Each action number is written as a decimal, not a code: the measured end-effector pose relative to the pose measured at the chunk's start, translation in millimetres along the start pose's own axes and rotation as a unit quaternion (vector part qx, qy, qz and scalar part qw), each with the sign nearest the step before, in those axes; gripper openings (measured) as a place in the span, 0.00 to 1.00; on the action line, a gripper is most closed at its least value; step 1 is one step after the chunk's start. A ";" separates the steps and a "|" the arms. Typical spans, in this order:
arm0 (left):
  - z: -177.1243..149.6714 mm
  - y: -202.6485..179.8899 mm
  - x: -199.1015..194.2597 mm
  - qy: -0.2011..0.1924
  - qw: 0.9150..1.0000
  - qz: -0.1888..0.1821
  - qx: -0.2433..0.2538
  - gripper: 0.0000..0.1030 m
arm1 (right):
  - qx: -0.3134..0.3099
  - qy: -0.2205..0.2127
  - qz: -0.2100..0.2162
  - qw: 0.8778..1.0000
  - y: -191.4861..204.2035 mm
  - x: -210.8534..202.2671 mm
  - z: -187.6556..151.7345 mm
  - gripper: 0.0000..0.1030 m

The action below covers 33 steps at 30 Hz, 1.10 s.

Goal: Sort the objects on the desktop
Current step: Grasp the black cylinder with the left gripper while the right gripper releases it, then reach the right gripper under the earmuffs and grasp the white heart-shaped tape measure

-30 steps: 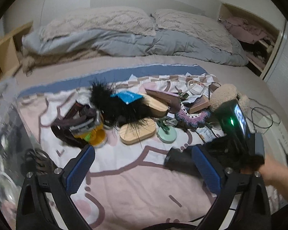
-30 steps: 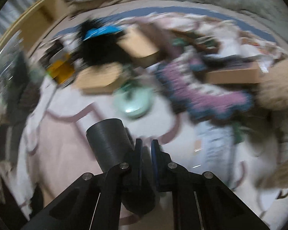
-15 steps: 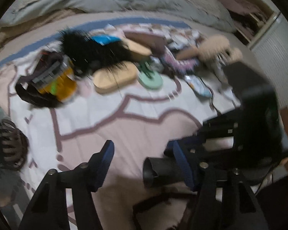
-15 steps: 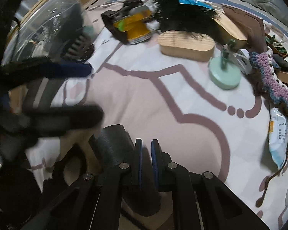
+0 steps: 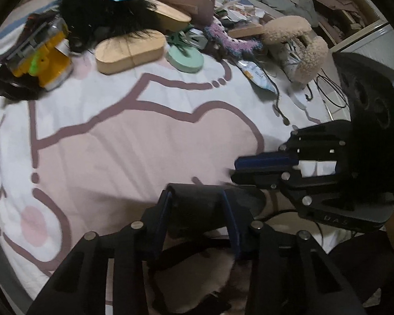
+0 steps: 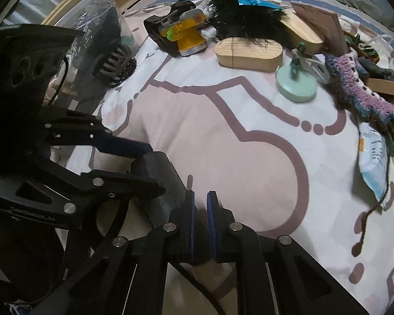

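A dark cylindrical object (image 5: 197, 202) with a thin black cord is held between both grippers low over the pink-and-white bedspread (image 5: 134, 136). My left gripper (image 5: 198, 210) is closed around the cylinder's end. My right gripper (image 6: 199, 210) is shut on the other part of the same object (image 6: 157, 173); it also shows in the left wrist view (image 5: 265, 168). The left gripper shows in the right wrist view (image 6: 134, 162). A pile of loose objects lies at the far side of the bedspread.
The pile holds a black feathery item (image 5: 105, 15), wooden oval boxes (image 5: 130, 51), a mint round stand (image 5: 185, 59), a yellow item with a black strap (image 5: 42, 57), a crocheted piece (image 6: 362, 92), a snack packet (image 6: 373, 155), fuzzy earmuffs (image 5: 299, 44). A clear bag (image 6: 99, 26) and a hair claw (image 6: 118, 63) lie at left.
The left gripper has dropped toward the near edge and closed on the dark cylinder that the right gripper carries. Both grippers have come together from opposite sides.
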<state>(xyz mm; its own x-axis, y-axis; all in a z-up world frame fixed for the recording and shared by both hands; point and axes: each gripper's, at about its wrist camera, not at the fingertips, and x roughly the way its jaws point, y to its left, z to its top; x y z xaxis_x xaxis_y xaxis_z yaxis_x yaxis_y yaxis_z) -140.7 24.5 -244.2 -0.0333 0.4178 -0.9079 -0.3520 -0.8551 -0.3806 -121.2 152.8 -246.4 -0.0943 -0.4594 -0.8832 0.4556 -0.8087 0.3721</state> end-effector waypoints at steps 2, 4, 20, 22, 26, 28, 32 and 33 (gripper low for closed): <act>-1.3 -4.7 1.9 0.005 1.000 -0.003 0.004 0.37 | 0.005 -0.011 -0.004 1.000 -4.6 -11.1 -1.3 0.13; -1.4 -7.6 0.5 0.004 1.000 -0.001 0.012 0.37 | 0.015 -0.026 -0.012 0.999 -12.0 -23.1 -1.4 0.13; -0.2 -46.2 -23.8 -0.010 0.996 -0.067 0.052 0.37 | 0.223 -0.123 -0.121 0.960 -146.9 -109.1 -50.8 0.13; -1.3 -58.9 -25.4 -0.012 0.995 -0.067 0.069 0.37 | 0.234 -0.114 -0.141 0.955 -156.7 -108.1 -56.1 0.13; -3.4 -80.3 -25.4 -0.014 0.994 -0.052 0.095 0.29 | 0.240 -0.110 -0.192 0.945 -169.0 -108.1 -58.6 0.13; -2.6 -82.7 -24.4 -0.017 0.995 -0.031 0.090 0.11 | 0.247 -0.112 -0.197 0.942 -174.0 -107.7 -58.7 0.16; -3.3 -83.2 -18.7 -0.007 0.996 -0.017 0.092 0.10 | 0.256 -0.114 -0.199 0.939 -182.8 -103.5 -58.0 0.61; -4.2 -83.4 -16.2 -0.002 0.995 -0.010 0.096 0.10 | 0.257 -0.111 -0.199 0.939 -184.0 -101.8 -57.5 0.61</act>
<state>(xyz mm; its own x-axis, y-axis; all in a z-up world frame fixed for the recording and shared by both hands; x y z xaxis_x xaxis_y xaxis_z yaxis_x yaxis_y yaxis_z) -106.9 87.8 -198.5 -0.0276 0.4363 -0.8994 -0.5253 -0.7718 -0.3583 -144.5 369.6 -241.4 -0.3754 -0.1015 -0.9213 -0.1369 -0.9770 0.1634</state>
